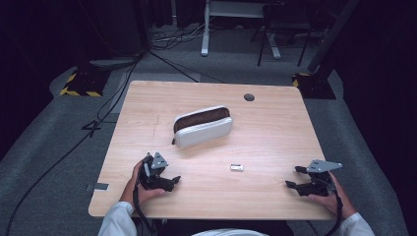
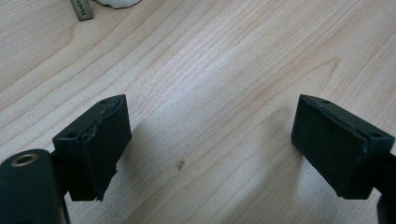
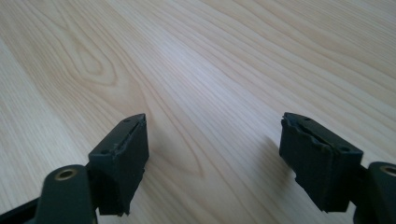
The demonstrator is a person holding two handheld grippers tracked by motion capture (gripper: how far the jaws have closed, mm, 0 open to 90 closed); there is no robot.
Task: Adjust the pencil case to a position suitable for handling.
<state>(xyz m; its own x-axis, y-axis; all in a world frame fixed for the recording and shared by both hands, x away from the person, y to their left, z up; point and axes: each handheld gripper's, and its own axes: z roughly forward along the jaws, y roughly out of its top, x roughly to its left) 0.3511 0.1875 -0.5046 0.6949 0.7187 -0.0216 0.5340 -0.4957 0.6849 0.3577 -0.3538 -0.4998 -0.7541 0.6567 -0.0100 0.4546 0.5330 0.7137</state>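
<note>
Dark floor and black surroundings ring a light wooden table (image 1: 275,132), with cables (image 1: 113,93) trailing across the grey carpet at the left and the legs of a white stand (image 1: 205,29) beyond the far edge. A yellow-and-black striped base (image 1: 78,84) sits off the table's far-left corner, and another dark base (image 1: 314,83) sits off the far-right corner.

Near the front-left corner, the left hand (image 1: 140,189) holds the left gripper (image 1: 169,181) low over the wood, its jaws spread wide with nothing between them. In the left gripper view the two black pads (image 2: 100,144) stand far apart over bare wood grain, and a small tag (image 2: 81,9) and a white rounded edge (image 2: 119,3) show at the top.

Toward the middle of the table, slightly left and far of centre, a white pouch (image 1: 202,127) with a brown open top lies on its side, well apart from both grippers. A small pale rectangular object (image 1: 236,167) lies between the grippers, nearer the front edge; what it is cannot be told. A dark round hole (image 1: 249,97) sits near the far edge, right of centre.

At the front right, the right hand (image 1: 332,196) holds the right gripper (image 1: 294,177), jaws also wide and empty, pointing left. The right gripper view shows its pads (image 3: 121,163) far apart over open wood.

Bare tabletop stretches between the pouch and both grippers, and along the whole right side up to the edge.
</note>
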